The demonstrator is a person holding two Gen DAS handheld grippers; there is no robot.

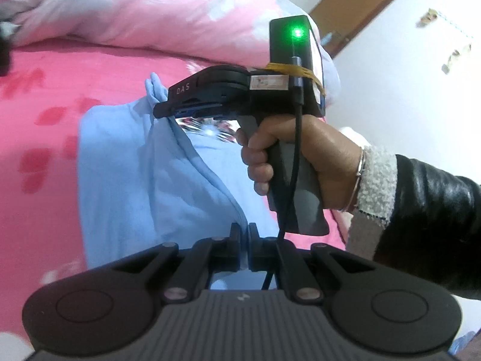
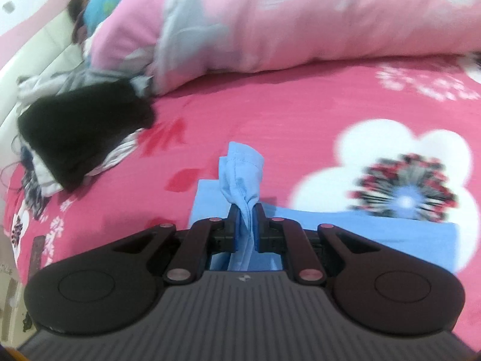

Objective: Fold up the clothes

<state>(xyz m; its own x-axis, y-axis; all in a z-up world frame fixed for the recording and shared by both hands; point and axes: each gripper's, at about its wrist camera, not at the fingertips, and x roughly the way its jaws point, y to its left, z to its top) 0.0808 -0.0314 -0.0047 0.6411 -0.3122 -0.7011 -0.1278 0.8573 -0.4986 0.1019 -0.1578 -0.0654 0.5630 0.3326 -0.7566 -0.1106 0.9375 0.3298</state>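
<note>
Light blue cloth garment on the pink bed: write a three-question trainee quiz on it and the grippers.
1. True or false: the right gripper is shut on the light blue cloth garment.
2. What does the left gripper pinch? A) the black folded garment B) the light blue cloth garment C) the pink flowered quilt
3. Fill in: the light blue cloth garment lies on a pink ____ bedsheet.

Key: 1 true; 2 B; 3 flowered.
</note>
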